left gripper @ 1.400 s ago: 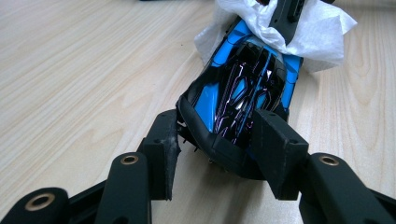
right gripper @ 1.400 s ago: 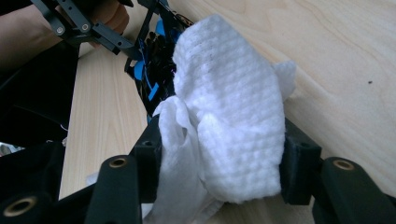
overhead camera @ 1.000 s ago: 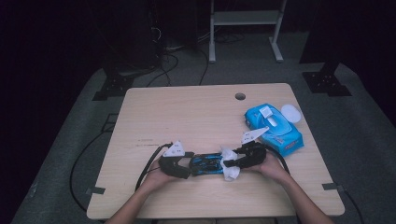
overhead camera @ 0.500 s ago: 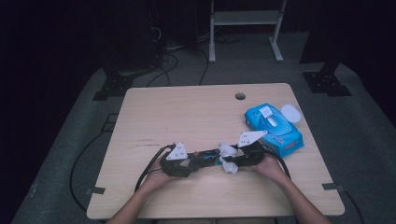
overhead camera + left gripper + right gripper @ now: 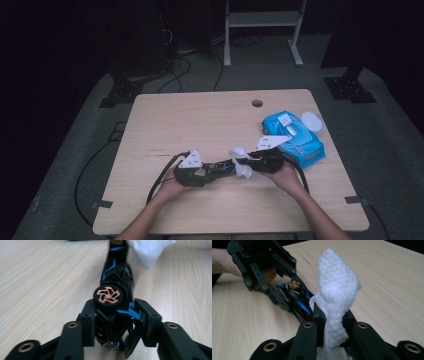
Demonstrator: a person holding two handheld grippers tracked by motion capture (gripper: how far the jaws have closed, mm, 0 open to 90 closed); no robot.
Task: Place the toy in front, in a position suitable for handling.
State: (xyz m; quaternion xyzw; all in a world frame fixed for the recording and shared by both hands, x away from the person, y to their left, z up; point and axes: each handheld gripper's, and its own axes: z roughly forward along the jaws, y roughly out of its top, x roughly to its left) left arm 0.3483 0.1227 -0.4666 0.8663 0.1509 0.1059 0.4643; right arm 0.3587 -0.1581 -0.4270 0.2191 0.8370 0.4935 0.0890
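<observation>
A black and blue toy car (image 5: pixel 221 168) is held just above the table, my left gripper (image 5: pixel 206 172) shut on its end. In the left gripper view the jaws (image 5: pixel 115 322) clamp the car (image 5: pixel 117 272) just behind a copper-spoked wheel. My right gripper (image 5: pixel 250 164) comes in from the right, shut on a crumpled white wipe (image 5: pixel 241 161) that presses on the car's other end. In the right gripper view the wipe (image 5: pixel 337 287) stands up between the jaws (image 5: pixel 333 320), with the car (image 5: pixel 297 302) and the left gripper (image 5: pixel 262 267) beyond it.
A blue pack of wipes (image 5: pixel 295 140) lies at the table's right side, a white round lid (image 5: pixel 311 120) just behind it. A cable hole (image 5: pixel 257 103) sits near the far edge. Cables trail off the near left edge.
Both grippers with the car and the wipe have shifted slightly away from the person. The wipe has risen against the car's end.
</observation>
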